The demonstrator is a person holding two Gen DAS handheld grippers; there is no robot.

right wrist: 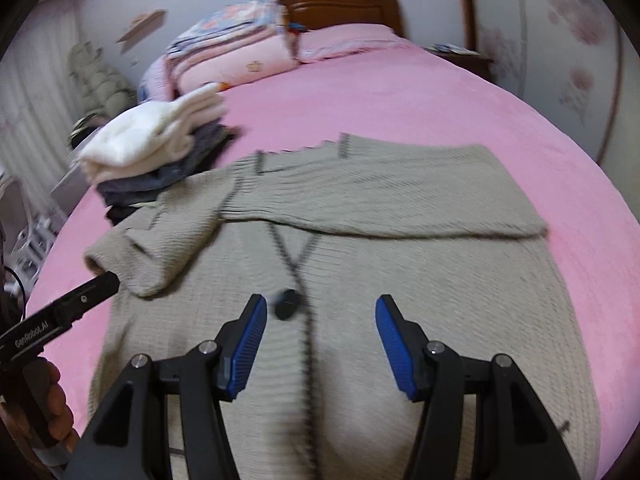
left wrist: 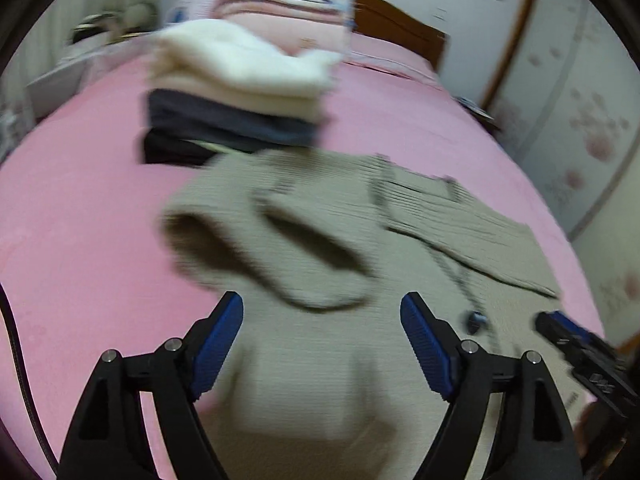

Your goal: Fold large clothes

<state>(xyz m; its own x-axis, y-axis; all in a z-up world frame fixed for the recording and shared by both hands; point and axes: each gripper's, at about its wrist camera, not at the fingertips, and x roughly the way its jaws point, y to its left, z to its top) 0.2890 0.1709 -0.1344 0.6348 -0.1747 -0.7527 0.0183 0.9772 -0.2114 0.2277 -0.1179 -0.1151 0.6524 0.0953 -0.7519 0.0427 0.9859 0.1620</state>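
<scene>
A beige knitted cardigan (right wrist: 400,280) with dark trim and a dark button (right wrist: 286,303) lies flat on the pink bed (right wrist: 400,92). Both sleeves are folded across its chest; the left sleeve's cuff (left wrist: 280,248) lies just ahead of my left gripper. My left gripper (left wrist: 322,308) is open and empty over the cardigan's left side. My right gripper (right wrist: 320,312) is open and empty over the cardigan's middle, near the button. The right gripper's tip shows in the left wrist view (left wrist: 560,326), and the left gripper's finger in the right wrist view (right wrist: 96,286).
A stack of folded clothes, white (right wrist: 152,140) on top of dark ones (left wrist: 224,128), sits on the bed beyond the cardigan's left shoulder. Folded quilts (right wrist: 240,52) and a wooden headboard (right wrist: 340,8) are at the far end. A wardrobe (left wrist: 580,120) stands to the right.
</scene>
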